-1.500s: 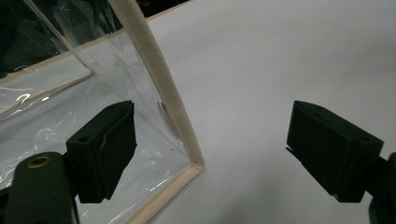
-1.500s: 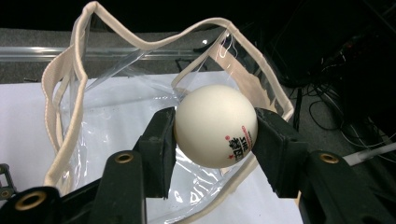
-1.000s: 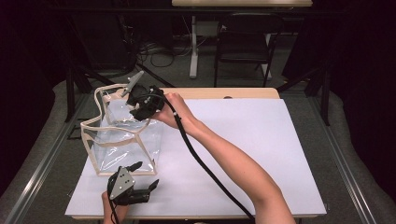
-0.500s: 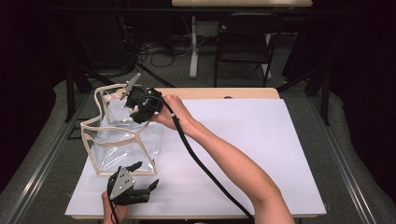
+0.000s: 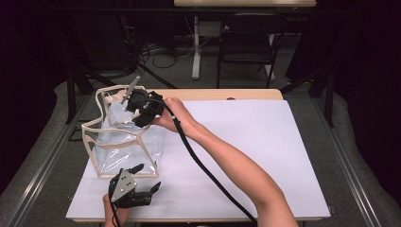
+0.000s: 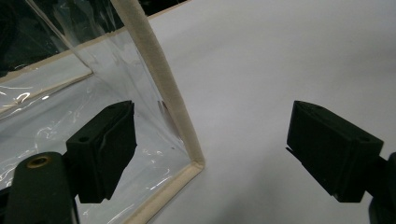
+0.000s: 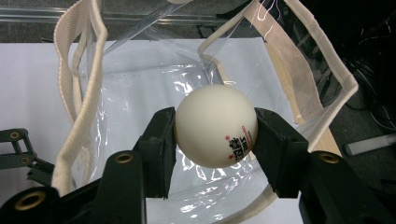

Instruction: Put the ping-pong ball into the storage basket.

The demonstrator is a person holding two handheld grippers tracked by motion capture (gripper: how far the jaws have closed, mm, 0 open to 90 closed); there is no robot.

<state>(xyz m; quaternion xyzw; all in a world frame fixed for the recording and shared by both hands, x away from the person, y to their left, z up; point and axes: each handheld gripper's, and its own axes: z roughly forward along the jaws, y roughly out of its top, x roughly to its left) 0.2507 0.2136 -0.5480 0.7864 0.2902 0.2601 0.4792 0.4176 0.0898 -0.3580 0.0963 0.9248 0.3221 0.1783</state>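
High view: my right gripper [image 5: 137,105], upper left of frame, hangs over the clear bag [image 5: 124,149]; my left gripper [image 5: 144,178] waits spread at the bag's near corner. Left gripper view: jaws wide, nothing held. Right gripper view: I clamp the white ball [image 7: 215,125] at centre, bag mouth directly beneath.
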